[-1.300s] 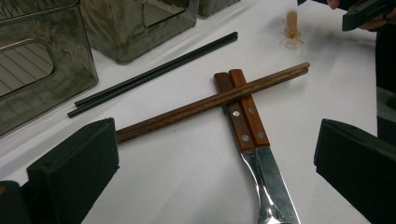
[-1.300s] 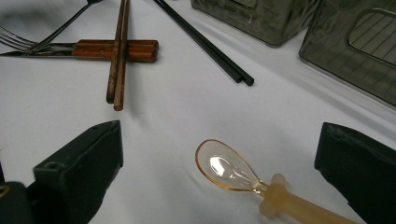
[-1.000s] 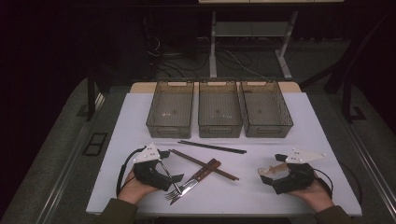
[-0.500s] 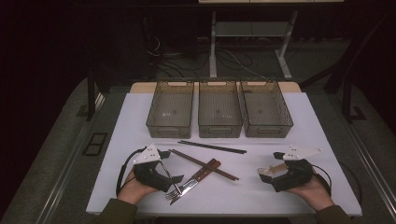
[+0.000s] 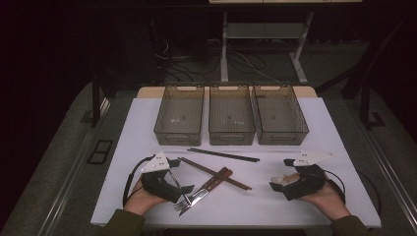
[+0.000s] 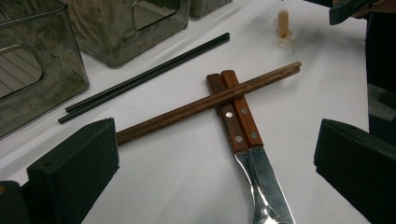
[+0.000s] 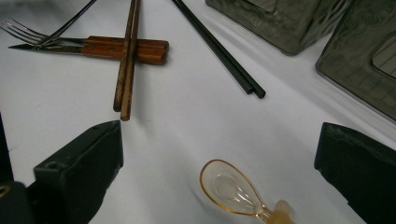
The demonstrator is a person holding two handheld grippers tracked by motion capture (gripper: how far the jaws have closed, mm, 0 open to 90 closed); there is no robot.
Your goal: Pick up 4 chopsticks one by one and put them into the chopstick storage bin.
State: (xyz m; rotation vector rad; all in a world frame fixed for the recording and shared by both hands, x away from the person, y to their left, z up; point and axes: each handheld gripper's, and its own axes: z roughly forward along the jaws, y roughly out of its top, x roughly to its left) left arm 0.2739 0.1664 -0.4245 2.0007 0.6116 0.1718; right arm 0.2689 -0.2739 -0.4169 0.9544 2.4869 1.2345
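Note:
My left gripper (image 5: 179, 177) rests open at the table's front left, and its jaws (image 6: 215, 186) straddle the blades of a wooden-handled knife and fork (image 6: 236, 116) without touching them. A pair of brown chopsticks (image 6: 205, 102) lies across those handles. A pair of black chopsticks (image 5: 223, 155) lies farther back. At the front right my right gripper (image 5: 281, 173) is open too, its jaws (image 7: 219, 177) on either side of a small amber spoon (image 7: 233, 191) that lies on the white tabletop. Nothing is held.
Three smoky transparent bins (image 5: 231, 115) stand side by side at the back of the white tabletop (image 5: 324, 128). In the right gripper view the black chopsticks (image 7: 217, 46) and the brown pair (image 7: 126, 60) lie ahead of the spoon. A hand holds each gripper.
My right gripper has crept slightly left. The left gripper and the cutlery have stayed put.

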